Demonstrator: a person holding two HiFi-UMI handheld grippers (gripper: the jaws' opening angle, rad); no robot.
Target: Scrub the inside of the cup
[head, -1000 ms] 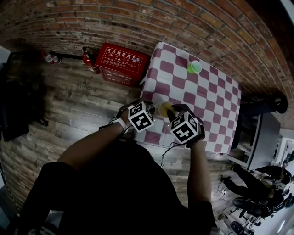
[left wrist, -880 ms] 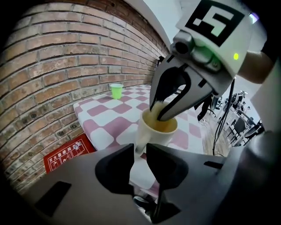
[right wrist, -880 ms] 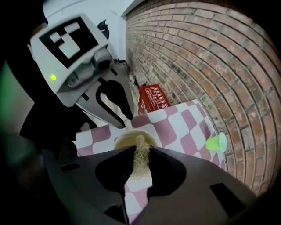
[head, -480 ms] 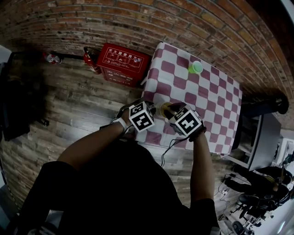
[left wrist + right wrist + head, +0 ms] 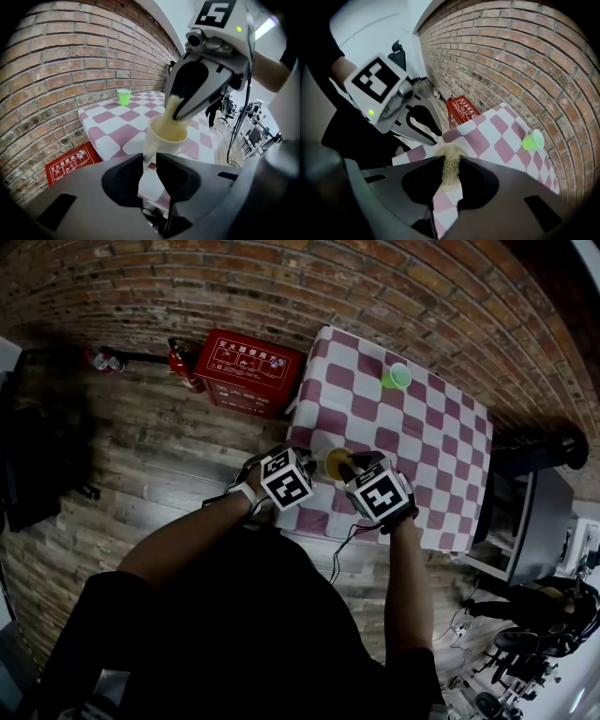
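Observation:
A cream cup (image 5: pixel 334 463) stands by the near left edge of the red-and-white checked table (image 5: pixel 441 442). In the left gripper view the cup (image 5: pixel 161 138) shows a yellowish inside, and my left gripper (image 5: pixel 149 161) is shut on its pale side part, probably the handle. My right gripper (image 5: pixel 451 165) is shut on a straw-coloured fibrous scrubber (image 5: pixel 450 171). Seen from the left gripper view, the scrubber (image 5: pixel 174 107) dips into the cup's mouth from above. In the head view both grippers, left (image 5: pixel 312 471) and right (image 5: pixel 353 471), meet over the cup.
A small green cup (image 5: pixel 397 377) stands far back on the table near the brick wall. A red box (image 5: pixel 246 369) and fire extinguishers (image 5: pixel 184 362) sit on the wooden floor left of the table. Office chairs (image 5: pixel 251 138) stand beyond the table's right side.
The right gripper has tilted and shifted slightly over the cup, with the scrubber still in its mouth. The left gripper and cup have stayed almost still.

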